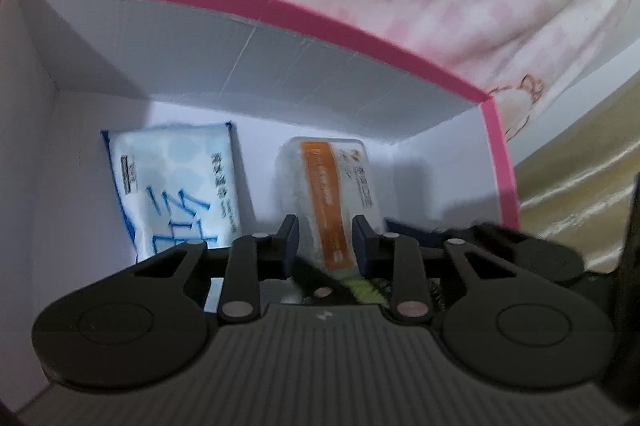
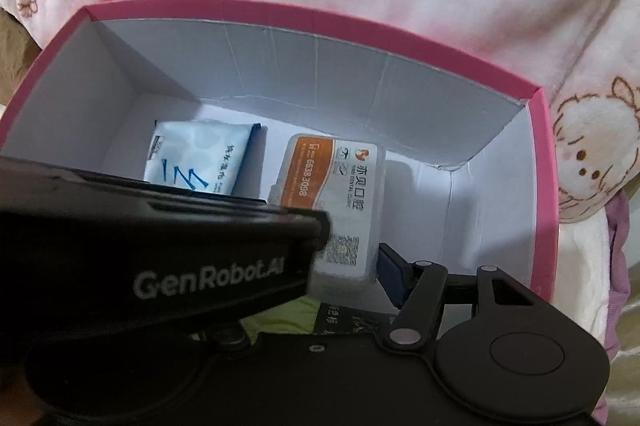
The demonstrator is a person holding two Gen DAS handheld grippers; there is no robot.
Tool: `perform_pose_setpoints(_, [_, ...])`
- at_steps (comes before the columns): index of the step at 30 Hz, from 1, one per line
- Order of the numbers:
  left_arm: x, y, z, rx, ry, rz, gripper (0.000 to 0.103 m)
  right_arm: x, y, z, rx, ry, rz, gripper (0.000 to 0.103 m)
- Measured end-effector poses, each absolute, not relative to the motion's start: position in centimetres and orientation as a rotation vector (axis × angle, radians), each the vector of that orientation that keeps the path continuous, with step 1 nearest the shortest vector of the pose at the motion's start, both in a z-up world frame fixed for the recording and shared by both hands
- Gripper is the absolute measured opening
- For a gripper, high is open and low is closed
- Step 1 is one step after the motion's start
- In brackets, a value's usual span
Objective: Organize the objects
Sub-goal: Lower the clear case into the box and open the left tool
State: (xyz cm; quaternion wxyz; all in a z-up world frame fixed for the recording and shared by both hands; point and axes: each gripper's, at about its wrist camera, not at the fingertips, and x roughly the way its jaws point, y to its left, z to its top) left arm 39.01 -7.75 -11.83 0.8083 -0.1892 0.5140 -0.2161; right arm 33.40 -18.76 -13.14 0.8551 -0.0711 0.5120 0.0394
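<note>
Down in the pink-rimmed white cardboard box [image 2: 540, 162], a pale blue soft wet-wipe packet [image 2: 200, 154] lies at about ten o'clock on the floor. Just to its right, the left gripper [image 1: 325, 230] is clamped on the translucent plastic case with the orange-and-white label [image 1: 324, 186]. At four o'clock the right gripper [image 2: 352, 258] shows one blue finger [image 2: 390, 272] touching that case's edge; I cannot tell its grip, as the left gripper's body hides its other finger.

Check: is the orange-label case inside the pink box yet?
In. The case sits below the box rim, left gripper shut on it.
</note>
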Motion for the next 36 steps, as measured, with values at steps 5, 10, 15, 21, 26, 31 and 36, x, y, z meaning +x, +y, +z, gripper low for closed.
perform_pose_setpoints(5, [38.6, -8.5, -12.2, -0.369, 1.126, -0.399, 0.028, 30.6, -20.0, -10.9, -0.108, 1.003, 0.176, 0.065])
perform_pose_setpoints(10, [38.4, -9.5, -11.9, -0.357, 1.111, -0.391, 0.023, 27.1, -21.3, -9.0, -0.097, 0.888, 0.230, 0.046])
perform_pose_setpoints(15, [38.4, -11.1, -11.9, -0.362, 1.121, -0.424, 0.019, 25.9, -22.5, -9.0, -0.068, 0.836, 0.221, 0.036])
perform_pose_setpoints(21, [37.6, -13.4, -11.6, -0.316, 1.110, -0.463, 0.018, 25.5, -23.9, -10.1, -0.037, 0.807, 0.213, 0.033])
perform_pose_setpoints(26, [36.8, -14.0, -11.0, -0.292, 1.055, -0.507, 0.019, 25.2, -24.1, -10.2, -0.035, 0.793, 0.236, 0.033])
perform_pose_setpoints(31, [35.4, -13.3, -9.3, -0.247, 1.033, -0.504, 0.027, 24.5, -24.3, -9.5, -0.019, 0.796, 0.239, 0.037])
perform_pose_setpoints(36, [34.0, -11.7, -5.9, -0.186, 1.026, -0.492, 0.042, 21.9, -24.1, -7.5, 0.024, 0.781, 0.263, 0.040])
